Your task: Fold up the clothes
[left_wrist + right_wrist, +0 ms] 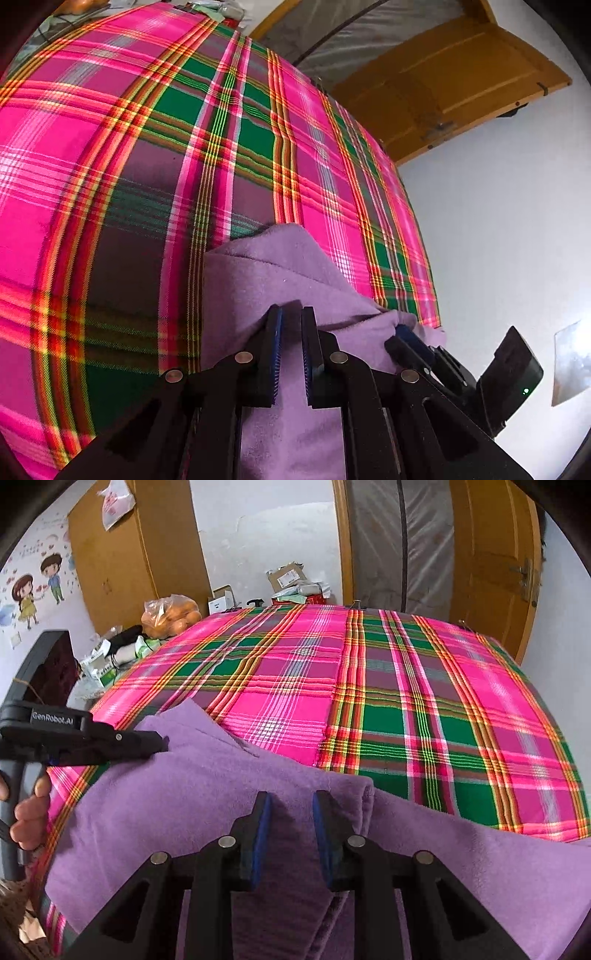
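A purple fleece garment lies bunched at the near edge of a bed covered with a pink and green plaid sheet. In the left wrist view my left gripper is shut on a fold of the purple garment, and cloth fills the narrow gap between its pads. My right gripper pinches a thicker fold near the garment's rolled edge. The left gripper shows at the left of the right wrist view, biting the garment's far corner, with a person's hand on its handle. The right gripper shows beside the left one.
The plaid sheet stretches flat beyond the garment. At the bed's far side stand a bag of oranges, cardboard boxes and other clutter. A wooden wardrobe and a wooden door line the back wall.
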`<state>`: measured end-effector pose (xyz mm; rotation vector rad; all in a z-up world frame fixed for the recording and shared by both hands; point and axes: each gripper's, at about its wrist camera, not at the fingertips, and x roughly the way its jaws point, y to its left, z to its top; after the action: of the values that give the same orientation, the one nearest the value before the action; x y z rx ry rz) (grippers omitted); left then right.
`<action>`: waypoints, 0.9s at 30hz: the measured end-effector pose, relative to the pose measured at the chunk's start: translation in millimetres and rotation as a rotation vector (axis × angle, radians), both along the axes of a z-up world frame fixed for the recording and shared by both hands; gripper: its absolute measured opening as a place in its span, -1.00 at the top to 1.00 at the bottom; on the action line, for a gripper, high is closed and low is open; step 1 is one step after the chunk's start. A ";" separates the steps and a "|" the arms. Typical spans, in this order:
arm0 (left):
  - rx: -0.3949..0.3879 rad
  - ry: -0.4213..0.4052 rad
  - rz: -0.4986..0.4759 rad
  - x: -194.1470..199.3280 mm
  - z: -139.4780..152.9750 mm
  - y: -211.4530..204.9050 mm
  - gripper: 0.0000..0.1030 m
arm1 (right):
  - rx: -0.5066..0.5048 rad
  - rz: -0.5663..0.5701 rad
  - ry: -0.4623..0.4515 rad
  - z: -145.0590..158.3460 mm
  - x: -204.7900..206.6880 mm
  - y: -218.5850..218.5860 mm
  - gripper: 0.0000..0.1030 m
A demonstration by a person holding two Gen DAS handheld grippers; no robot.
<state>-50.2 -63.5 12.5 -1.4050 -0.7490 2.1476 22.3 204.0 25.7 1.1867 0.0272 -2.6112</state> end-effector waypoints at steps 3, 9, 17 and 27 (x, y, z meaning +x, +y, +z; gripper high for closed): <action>-0.040 0.029 0.017 9.3 10.5 -3.3 0.80 | 0.022 -0.020 0.011 7.6 6.3 0.1 0.55; -0.033 0.043 0.059 41.3 15.1 -23.5 0.79 | -0.025 0.018 0.066 18.6 43.2 -1.4 0.54; -0.068 0.032 0.057 71.4 2.9 -27.4 0.78 | -0.035 0.019 0.053 2.4 66.1 -2.9 0.53; -0.080 0.042 0.054 91.4 4.0 -28.2 0.78 | -0.027 0.045 0.026 -2.8 83.3 -21.3 0.53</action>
<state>41.2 -91.7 16.5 -1.3898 -0.7000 2.2647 105.6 182.6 22.9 1.1301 0.0236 -2.5803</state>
